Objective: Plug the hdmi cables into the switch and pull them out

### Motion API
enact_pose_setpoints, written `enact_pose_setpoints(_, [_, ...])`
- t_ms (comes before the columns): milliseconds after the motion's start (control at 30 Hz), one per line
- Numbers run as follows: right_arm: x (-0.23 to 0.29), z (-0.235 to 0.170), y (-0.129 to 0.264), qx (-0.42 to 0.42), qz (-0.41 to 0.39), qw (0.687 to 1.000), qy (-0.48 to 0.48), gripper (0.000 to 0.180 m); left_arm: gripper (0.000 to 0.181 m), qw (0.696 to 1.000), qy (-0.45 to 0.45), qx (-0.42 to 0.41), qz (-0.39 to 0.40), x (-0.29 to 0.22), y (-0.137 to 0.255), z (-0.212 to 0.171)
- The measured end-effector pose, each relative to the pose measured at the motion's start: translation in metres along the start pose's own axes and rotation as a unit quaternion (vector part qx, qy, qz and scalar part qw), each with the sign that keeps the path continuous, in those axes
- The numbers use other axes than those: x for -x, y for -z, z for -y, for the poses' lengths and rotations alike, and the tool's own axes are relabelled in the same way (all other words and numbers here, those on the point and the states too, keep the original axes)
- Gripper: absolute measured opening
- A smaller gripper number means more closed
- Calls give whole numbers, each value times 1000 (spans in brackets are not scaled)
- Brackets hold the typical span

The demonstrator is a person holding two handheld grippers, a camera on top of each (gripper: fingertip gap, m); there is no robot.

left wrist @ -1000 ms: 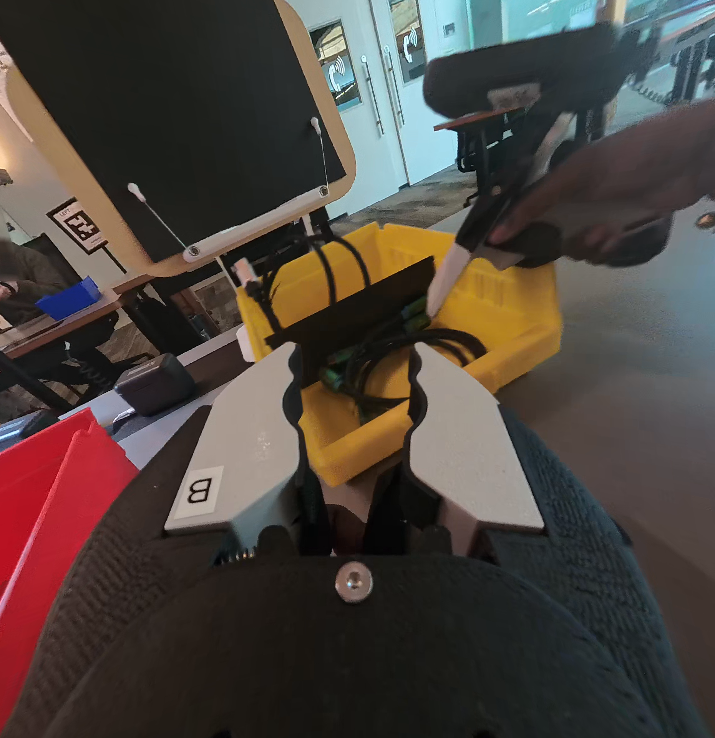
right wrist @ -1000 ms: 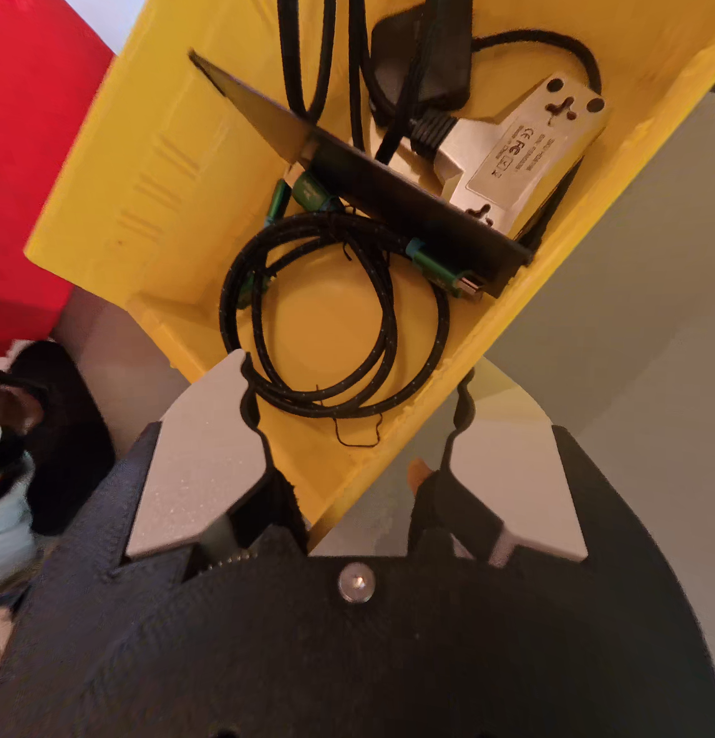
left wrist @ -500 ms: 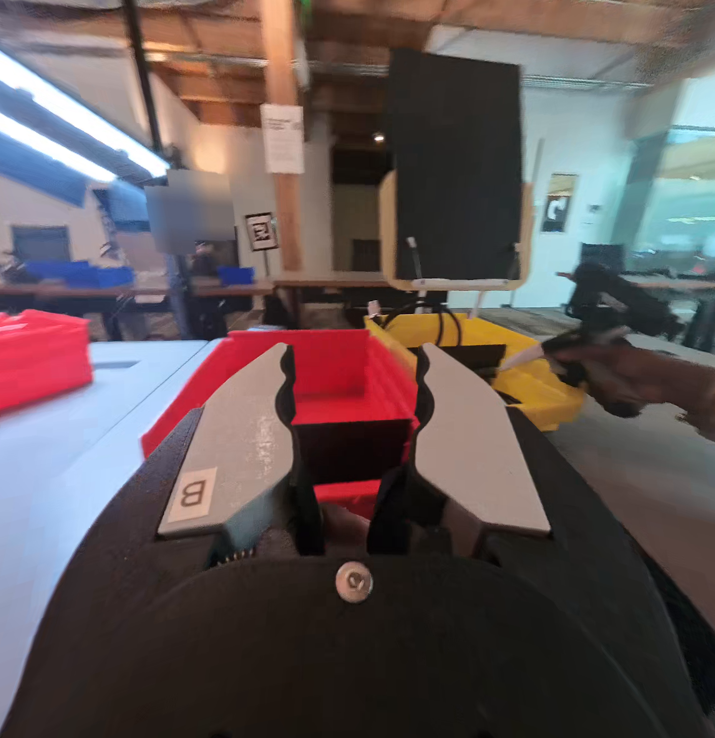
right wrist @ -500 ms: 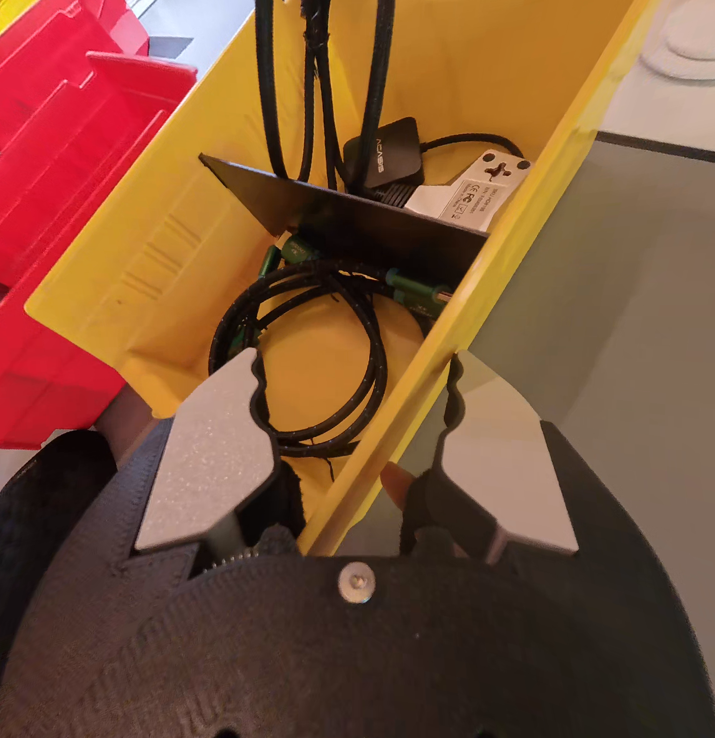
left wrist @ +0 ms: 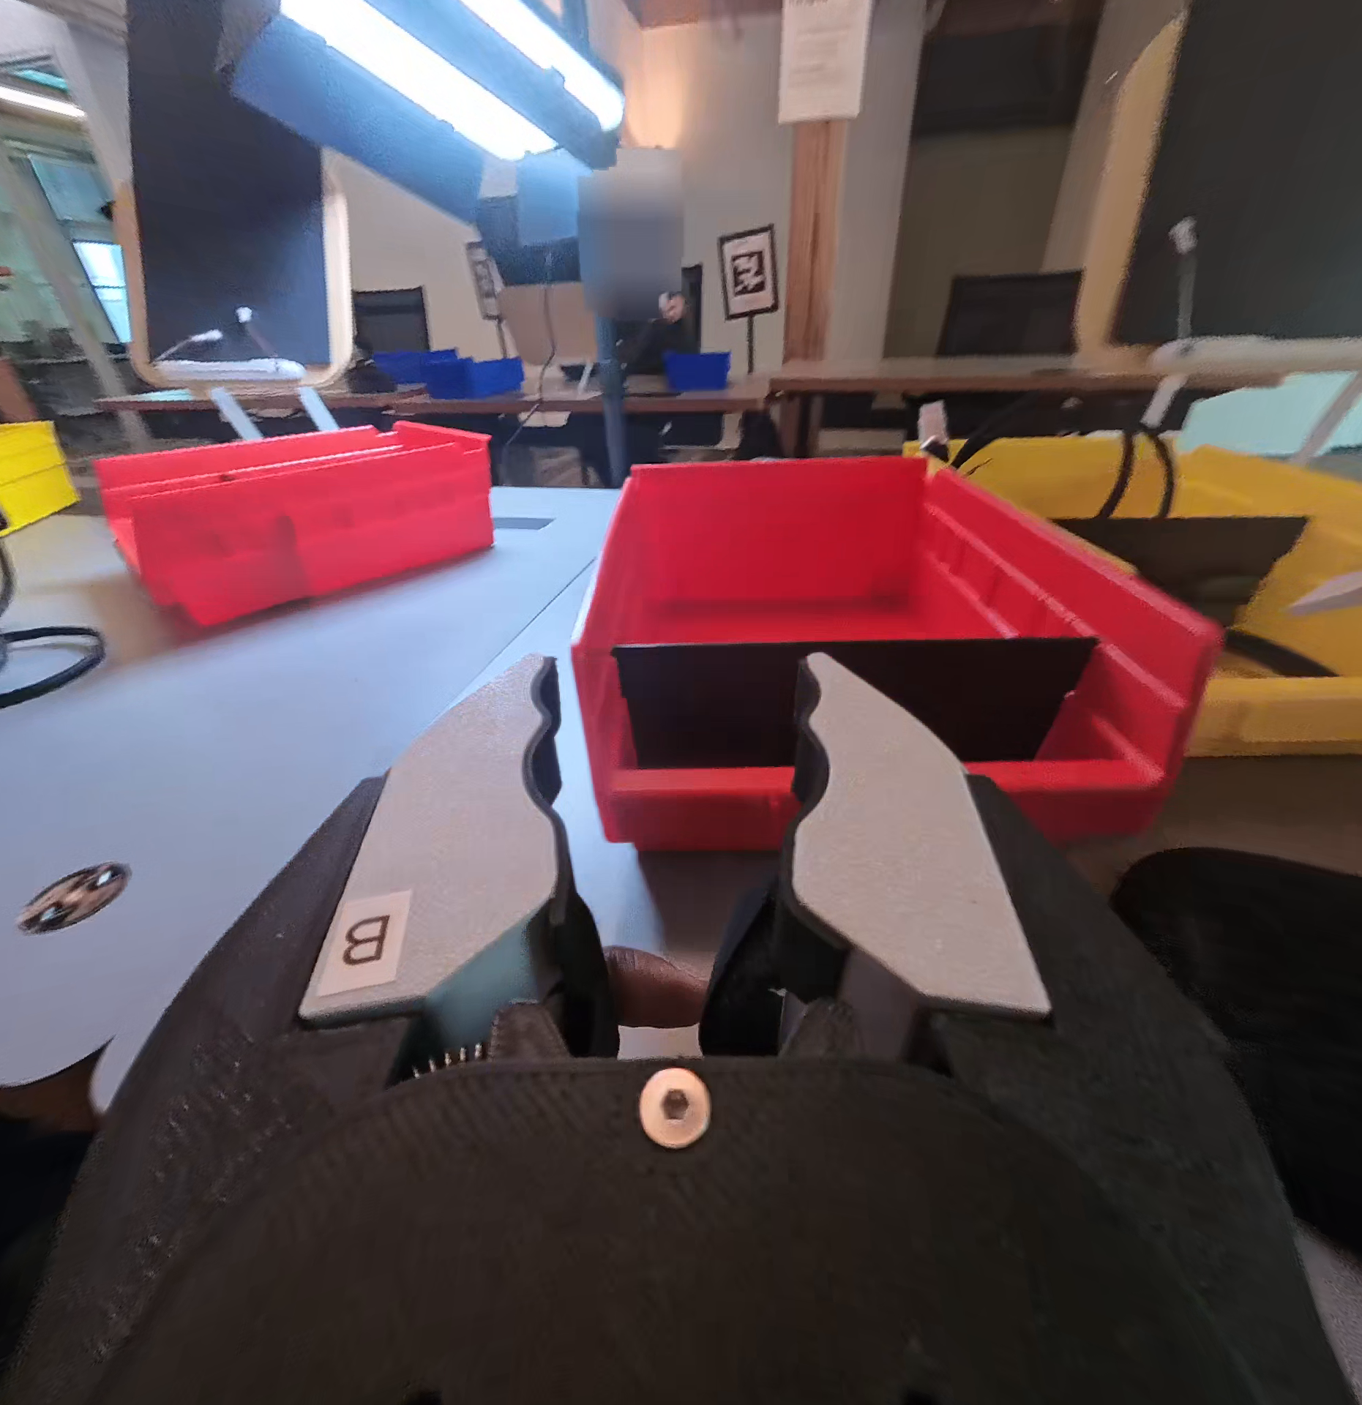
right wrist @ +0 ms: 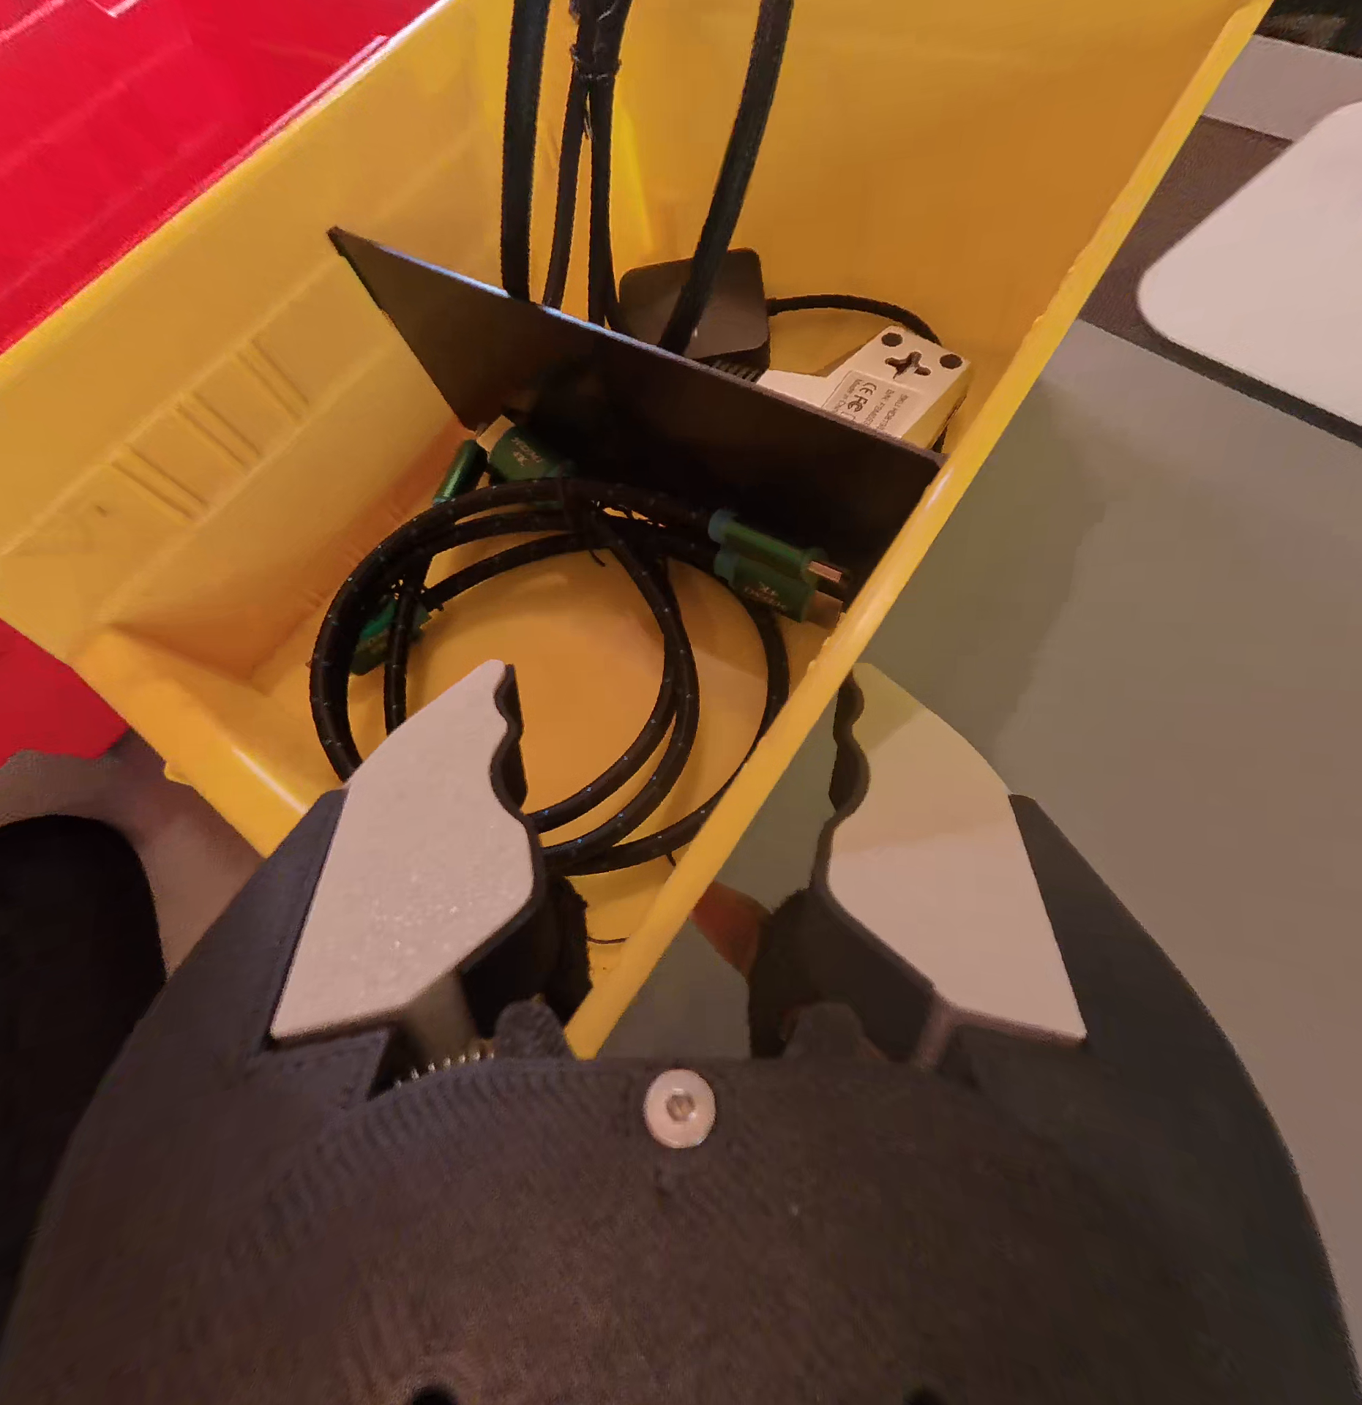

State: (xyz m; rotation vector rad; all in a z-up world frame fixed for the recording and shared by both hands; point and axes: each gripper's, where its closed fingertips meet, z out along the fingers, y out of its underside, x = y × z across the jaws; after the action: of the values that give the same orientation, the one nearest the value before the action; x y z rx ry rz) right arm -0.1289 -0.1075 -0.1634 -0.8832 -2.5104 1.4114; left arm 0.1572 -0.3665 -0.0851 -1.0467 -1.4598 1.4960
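Observation:
Black braided HDMI cables (right wrist: 662,684) lie coiled in the front compartment of the yellow bin (right wrist: 206,486). Their green plugs (right wrist: 773,566) rest near a black divider (right wrist: 662,410). Behind the divider lie the silver switch (right wrist: 909,380) and a small black box (right wrist: 700,304). My right gripper (right wrist: 674,677) is open and empty; it straddles the bin's right wall, with its left finger over the coil. My left gripper (left wrist: 677,669) is open and empty, facing a red bin (left wrist: 890,578). The yellow bin (left wrist: 1271,707) shows at the right of the left wrist view.
The red bin has a black divider (left wrist: 723,707) and stands left of the yellow bin. A second red bin (left wrist: 297,517) sits farther back left. Loose black cable (left wrist: 24,669) lies at the table's left edge. A white pad (right wrist: 1286,266) lies right of the yellow bin.
My left gripper has swung left, away from the yellow bin, and now faces the red bin. My right gripper has moved closer over the coiled cables. Both stay open.

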Motion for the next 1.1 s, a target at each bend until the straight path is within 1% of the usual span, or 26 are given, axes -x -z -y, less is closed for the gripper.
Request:
enact_pose_setpoints(67, [7, 4, -6, -6, 17, 1000, 2, 79, 58, 1000, -7, 6, 23, 9, -2, -7])
enact_pose_setpoints(133, [15, 8, -12, -15, 38, 999, 5, 81, 58, 999, 11, 1, 36, 17, -4, -11])
enact_pose_setpoints(267, [30, 18, -18, -55, 82, 995, 5, 90, 64, 997, 37, 8, 74, 36, -7, -23])
enact_pose_setpoints(333, [27, 33, -7, -123, 76, 990, -1, 84, 67, 996, 27, 21, 82, 45, -12, -31])
enact_pose_setpoints(367, [24, 43, 1, -163, 66, 984, -1, 85, 69, 995, 14, 31, 92, 53, -14, -35])
enact_pose_setpoints(433, [19, 62, 21, -239, 43, 970, 5, 93, 73, 993, -6, 46, 109, 69, -20, -38])
enact_pose_setpoints(467, [16, 72, 33, -280, 26, 960, 6, 102, 73, 994, -6, 49, 99, 73, -25, -39])
enact_pose_setpoints(500, [17, 82, 46, -325, 20, 946, 10, 108, 73, 996, 0, 52, 68, 69, -32, -41])
enact_pose_setpoints(533, [22, 90, 59, -363, 20, 931, 18, 108, 67, 997, 6, 68, 27, 61, -38, -45])
enact_pose_setpoints(567, [29, 94, 68, -388, 21, 921, 29, 110, 53, 995, 7, 100, 3, 57, -42, -53])
enact_pose_setpoints(600, [38, 97, 75, -405, 27, 913, 43, 111, 30, 993, 0, 115, -10, 55, -45, -56])
enact_pose_setpoints(633, [48, 99, 81, -417, 30, 906, 57, 111, 13, 993, -11, 115, -16, 53, -45, -56])
enact_pose_setpoints(667, [59, 101, 85, -429, 29, 900, 71, 109, 5, 993, -14, 116, -15, 52, -43, -56])
enact_pose_setpoints(733, [87, 102, 93, -445, 39, 888, 104, 102, 4, 993, -5, 117, -12, 51, -33, -57])
enact_pose_setpoints(800, [121, 98, 96, -441, 64, 885, 134, 95, 5, 993, 16, 117, -16, 48, -14, -58])
enact_pose_setpoints(833, [137, 92, 95, -425, 77, 891, 142, 85, 6, 993, 23, 117, -19, 46, -1, -57])
enact_pose_setpoints(867, [153, 84, 92, -398, 90, 901, 144, 67, 7, 992, 32, 121, -24, 44, 13, -57])
enact_pose_setpoints(900, [171, 74, 88, -371, 111, 911, 143, 53, 9, 991, 38, 125, -34, 42, 26, -57])
enact_pose_setpoints(933, [194, 61, 84, -347, 148, 915, 145, 45, 13, 990, 44, 127, -36, 43, 35, -55])
enact_pose_setpoints(967, [218, 46, 79, -319, 190, 917, 149, 39, 29, 992, 50, 117, -23, 48, 40, -51])
enact_pose_setpoints(1000, [238, 29, 72, -286, 220, 920, 151, 40, 53, 994, 52, 96, -11, 52, 42, -45])
enact_pose_setpoints(1033, [252, 15, 62, -253, 227, 928, 152, 41, 67, 996, 52, 71, -12, 52, 42, -38])
enact_pose_setpoints(1100, [267, -5, 39, -204, 207, 942, 169, 50, 71, 997, 51, 45, -31, 43, 39, -33])
